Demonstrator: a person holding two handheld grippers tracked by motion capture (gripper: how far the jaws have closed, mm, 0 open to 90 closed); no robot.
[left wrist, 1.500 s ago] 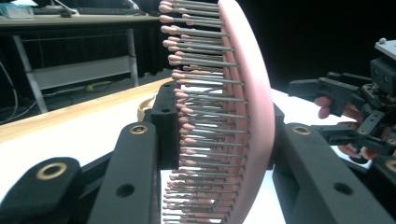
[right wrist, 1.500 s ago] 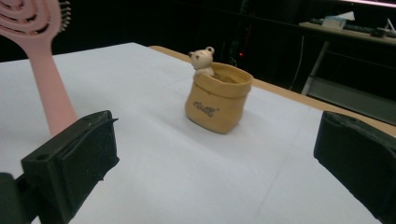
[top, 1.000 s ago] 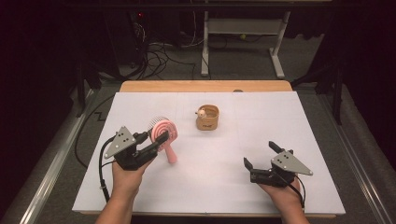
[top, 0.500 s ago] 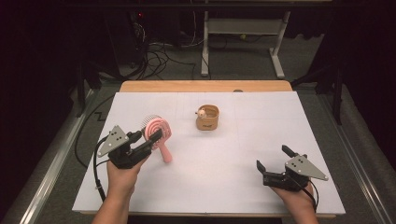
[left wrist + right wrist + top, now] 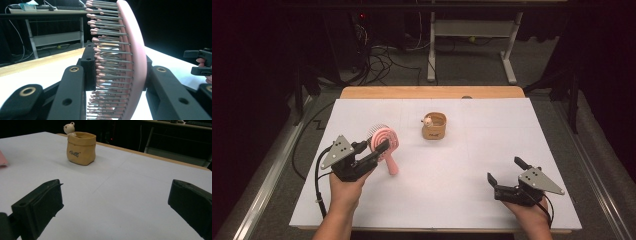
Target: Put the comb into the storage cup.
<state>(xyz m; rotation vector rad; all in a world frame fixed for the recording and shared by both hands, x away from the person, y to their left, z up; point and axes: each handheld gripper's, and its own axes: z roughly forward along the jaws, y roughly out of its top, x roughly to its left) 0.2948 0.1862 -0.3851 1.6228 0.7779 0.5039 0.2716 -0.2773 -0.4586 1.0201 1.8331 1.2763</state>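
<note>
Pink plastic hairbrush [image 5: 384, 146] with a round head and a short, stubby handle, clamped at the head, raised off the white table cover. Head up and slightly tilted, handle angled down toward the near right, tip close to the sheet; touching or not, hard to tell. Concentric rings on the smooth back, seen from the high view. In the left gripper view, brush [image 5: 120, 62] edge-on: rows of grey pins with pink ball tips pointing left, curved pink back on the right. Sits on the left half of the table.
</note>
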